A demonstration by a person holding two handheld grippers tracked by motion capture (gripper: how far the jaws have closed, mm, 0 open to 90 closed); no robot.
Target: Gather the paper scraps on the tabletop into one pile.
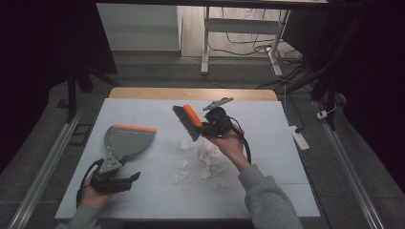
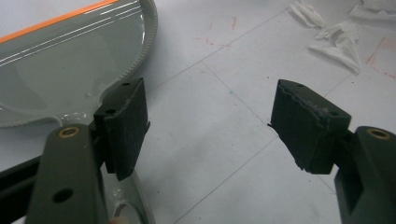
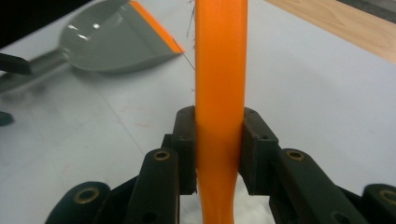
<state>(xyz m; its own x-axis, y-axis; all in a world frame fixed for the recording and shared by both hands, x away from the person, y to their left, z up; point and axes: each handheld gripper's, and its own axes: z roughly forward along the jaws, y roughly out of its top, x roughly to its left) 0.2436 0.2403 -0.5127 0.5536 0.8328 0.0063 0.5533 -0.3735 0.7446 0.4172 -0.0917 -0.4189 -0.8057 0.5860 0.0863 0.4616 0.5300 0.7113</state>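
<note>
Dustpan handle first: the left gripper (image 1: 128,180) sits nearest, fingers (image 2: 122,126) spread and empty, with the grey dustpan (image 1: 128,141) lying on the worktop (image 1: 267,191) just beyond, orange lip facing away. Farther off, the right gripper (image 1: 206,127) clamps the brush (image 1: 188,121) by its orange handle, raised above the paper scraps (image 1: 203,160).

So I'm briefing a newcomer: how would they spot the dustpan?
On the pale table, look left of the crumpled paper scraps. The dustpan lies flat just ahead of the open left claw: a grey scoop, its orange front edge setting it apart.
</note>
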